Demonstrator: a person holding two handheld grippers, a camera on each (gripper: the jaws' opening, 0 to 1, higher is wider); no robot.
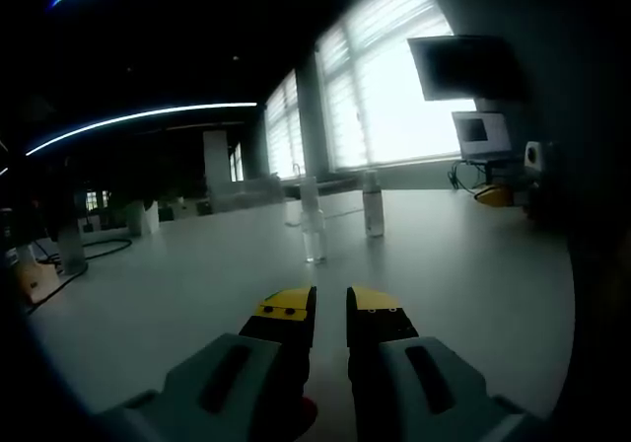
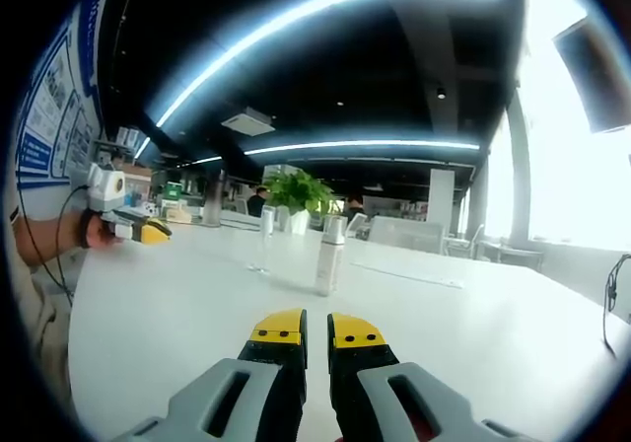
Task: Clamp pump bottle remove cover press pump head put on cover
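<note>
Two bottles on white table (image 1: 473, 264), upright, apart from each other. Left gripper view: left gripper (image 1: 330, 302) at bottom centre, yellow-tipped jaws nearly together, narrow gap, pinching nothing. Clear bottle (image 1: 313, 227) at centre just above jaw tips; pump bottle (image 1: 373, 205) right of it, farther back, cover on. Right gripper view: right gripper (image 2: 315, 330) at bottom centre, jaws almost closed, empty. Pump bottle (image 2: 330, 257) at centre above jaws; clear bottle (image 2: 264, 237) to its left. Other gripper with yellow tip at left edge, held in hand (image 2: 97, 231). Potted plant (image 2: 298, 191) behind bottles.
</note>
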